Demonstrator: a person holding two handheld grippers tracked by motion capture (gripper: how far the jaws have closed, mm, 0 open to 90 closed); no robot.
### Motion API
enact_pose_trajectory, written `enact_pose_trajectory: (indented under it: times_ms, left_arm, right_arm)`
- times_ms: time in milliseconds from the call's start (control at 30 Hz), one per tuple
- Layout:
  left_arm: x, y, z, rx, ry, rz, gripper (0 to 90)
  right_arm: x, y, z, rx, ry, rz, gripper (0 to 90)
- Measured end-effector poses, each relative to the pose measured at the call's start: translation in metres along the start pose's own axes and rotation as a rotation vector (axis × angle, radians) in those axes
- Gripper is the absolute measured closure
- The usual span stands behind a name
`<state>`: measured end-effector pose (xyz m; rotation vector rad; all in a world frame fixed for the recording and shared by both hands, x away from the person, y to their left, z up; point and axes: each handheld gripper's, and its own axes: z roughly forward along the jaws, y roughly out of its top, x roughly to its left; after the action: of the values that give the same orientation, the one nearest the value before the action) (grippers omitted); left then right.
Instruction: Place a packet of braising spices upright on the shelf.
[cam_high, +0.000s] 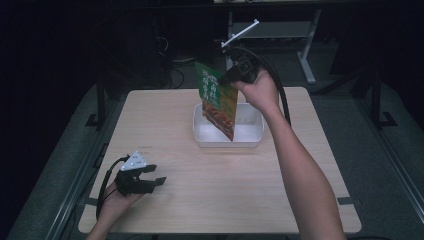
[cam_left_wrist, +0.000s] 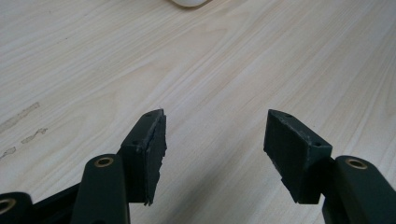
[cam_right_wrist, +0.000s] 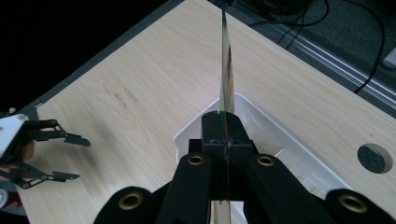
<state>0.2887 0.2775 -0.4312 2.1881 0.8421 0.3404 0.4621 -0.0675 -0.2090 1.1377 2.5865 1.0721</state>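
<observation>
1. A flat, glossy food pouch (cam_high: 218, 100), printed green at the top and orange-red with a dish photograph below, is held upright over a white tray (cam_high: 228, 139); its lower corner dips inside the tray's walls, though contact with the floor cannot be told.

2. The pouch is pinched at its upper edge by the right gripper (cam_high: 227, 77), whose black jaws are seen in the right gripper view closed flat against both faces of the thin film (cam_right_wrist: 227, 74), which is shown edge-on there.

3. The tray, a shallow rectangular tub of smooth white plastic with rounded corners (cam_right_wrist: 261, 122), is set at about one o'clock from the centre of the table (cam_high: 215, 200), a pale wood-grain laminate top with rounded corners.

4. The left gripper (cam_high: 153, 174) is rested at about eight o'clock on the table, held in the person's left hand (cam_high: 117, 200); its ribbed black pads (cam_left_wrist: 152, 149) are spread wide apart and nothing is held between them.

5. A round grey cable port (cam_right_wrist: 374, 157) is set into the table beyond the tray in the right gripper view.
</observation>
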Motion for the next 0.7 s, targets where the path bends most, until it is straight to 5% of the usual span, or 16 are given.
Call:
enact_pose_trajectory:
  times_ms: [700]
  left_arm:
    - [0.001, 0.000, -0.001, -0.007, 0.002, -0.005, 38.7]
  right_arm:
    - [-0.004, 0.006, 0.021, -0.012, -0.036, 0.015, 89.5]
